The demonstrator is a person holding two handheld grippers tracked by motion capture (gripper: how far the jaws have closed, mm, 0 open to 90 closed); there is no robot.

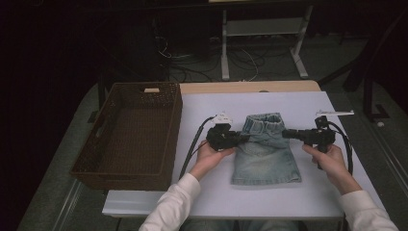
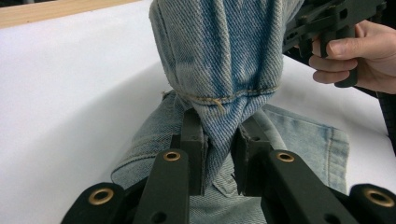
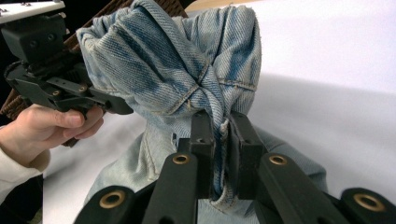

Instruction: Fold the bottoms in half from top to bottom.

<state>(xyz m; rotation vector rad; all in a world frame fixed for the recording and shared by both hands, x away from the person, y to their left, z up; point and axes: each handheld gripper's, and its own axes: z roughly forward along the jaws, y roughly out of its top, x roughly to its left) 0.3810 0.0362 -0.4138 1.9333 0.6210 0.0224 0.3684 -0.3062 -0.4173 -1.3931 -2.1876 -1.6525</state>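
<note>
A pair of light blue denim shorts (image 1: 265,154) lies on the white table (image 1: 312,192), waistband at the far end and raised. My left gripper (image 1: 245,138) is shut on the left side of the raised part, denim pinched between its jaws (image 2: 219,154). My right gripper (image 1: 285,134) is shut on the right side, cloth bunched between its jaws (image 3: 220,140). Both grippers hold the upper half of the shorts off the table, while the lower half (image 2: 303,140) stays flat. In the left gripper view the other hand (image 2: 359,60) holds its gripper at the upper right.
A brown wicker basket (image 1: 96,159) stands at the table's left, with nothing in it. A wooden strip (image 1: 250,87) runs along the far table edge. Cables and a metal frame (image 1: 262,43) lie on the floor beyond. Bare table surrounds the shorts.
</note>
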